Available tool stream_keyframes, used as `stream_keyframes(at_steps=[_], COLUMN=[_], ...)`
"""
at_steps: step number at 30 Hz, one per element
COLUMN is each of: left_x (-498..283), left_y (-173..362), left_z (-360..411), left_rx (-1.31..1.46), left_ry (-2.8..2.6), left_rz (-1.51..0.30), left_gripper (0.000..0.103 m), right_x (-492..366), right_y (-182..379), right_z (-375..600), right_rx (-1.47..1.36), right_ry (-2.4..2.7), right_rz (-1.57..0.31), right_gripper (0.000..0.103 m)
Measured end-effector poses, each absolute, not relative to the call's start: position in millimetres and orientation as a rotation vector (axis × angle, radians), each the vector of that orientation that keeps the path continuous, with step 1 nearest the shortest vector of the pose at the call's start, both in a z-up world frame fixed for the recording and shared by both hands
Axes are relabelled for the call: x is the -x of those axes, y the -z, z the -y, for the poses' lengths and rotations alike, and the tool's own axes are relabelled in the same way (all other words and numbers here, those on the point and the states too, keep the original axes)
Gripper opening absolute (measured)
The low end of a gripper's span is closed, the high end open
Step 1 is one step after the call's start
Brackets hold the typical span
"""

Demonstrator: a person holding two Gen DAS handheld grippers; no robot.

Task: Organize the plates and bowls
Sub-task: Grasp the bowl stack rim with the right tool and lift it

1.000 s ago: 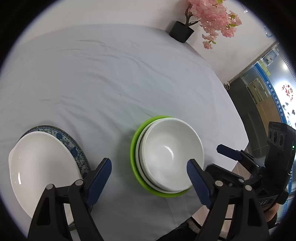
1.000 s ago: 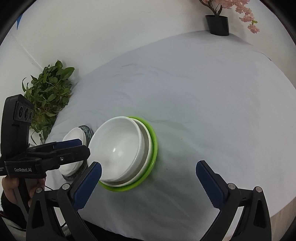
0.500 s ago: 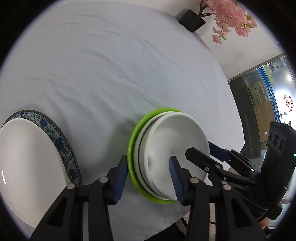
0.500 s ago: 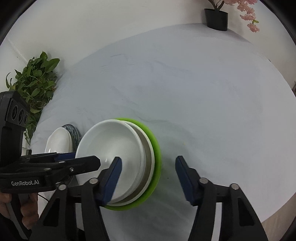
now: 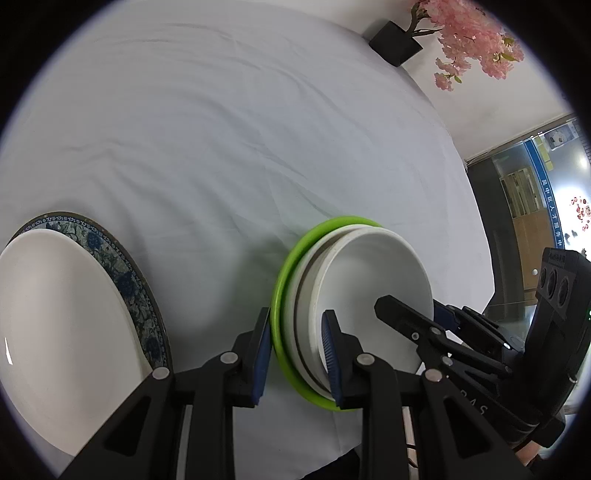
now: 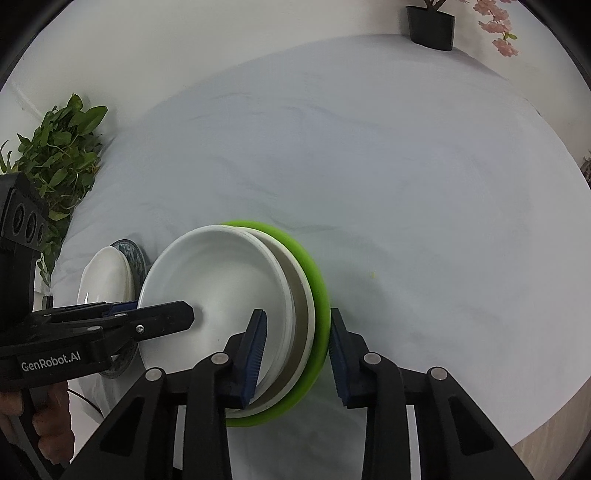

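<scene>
A stack of white bowls [image 5: 373, 273] sits in a green bowl [image 5: 286, 258] on the white tablecloth. My left gripper [image 5: 295, 354] is shut on the stack's left rim, one finger outside the green bowl, one inside the top white bowl. My right gripper [image 6: 295, 350] is shut on the stack's right rim [image 6: 314, 295] the same way. The stack looks tilted in both views. A white plate [image 5: 55, 317] lies on a blue patterned plate [image 5: 125, 273] to the left, also in the right wrist view [image 6: 107, 277].
A black pot with pink blossoms [image 5: 395, 48] stands at the table's far edge, also in the right wrist view [image 6: 430, 26]. A green leafy plant [image 6: 59, 155] stands beyond the left edge. The table's near edge [image 6: 546, 417] is close.
Both grippers moved in from open on either side of the bowl stack and closed on its opposite rims. The stack now looks slightly tilted.
</scene>
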State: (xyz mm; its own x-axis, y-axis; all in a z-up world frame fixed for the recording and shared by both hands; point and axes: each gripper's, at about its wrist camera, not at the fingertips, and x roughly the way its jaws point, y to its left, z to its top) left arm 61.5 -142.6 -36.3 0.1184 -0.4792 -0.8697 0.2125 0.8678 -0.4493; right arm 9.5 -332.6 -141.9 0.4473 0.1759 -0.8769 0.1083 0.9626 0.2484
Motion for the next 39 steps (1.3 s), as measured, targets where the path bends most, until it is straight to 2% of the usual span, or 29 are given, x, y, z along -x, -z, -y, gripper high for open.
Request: stream_keyframes(at_steps=[20,39], left_x=[-57.4,-48.4], left_y=[22.2,-41.3], left_z=[136.2,47.0], left_rx=[0.249,0.331], left_ry=[0.482,0.354], left_rz=[-1.310,-1.106], left_gripper=[0.024,0.024], right_x=[-10.2,-25.3], right_y=[130.9,48.8], right_z=[340.5,259.5], right_rx=[-0.298,-0.166], right_ry=[-0.040,-0.146], right_rz=[-1.106,-0.975], right_gripper=[0.022,0.022])
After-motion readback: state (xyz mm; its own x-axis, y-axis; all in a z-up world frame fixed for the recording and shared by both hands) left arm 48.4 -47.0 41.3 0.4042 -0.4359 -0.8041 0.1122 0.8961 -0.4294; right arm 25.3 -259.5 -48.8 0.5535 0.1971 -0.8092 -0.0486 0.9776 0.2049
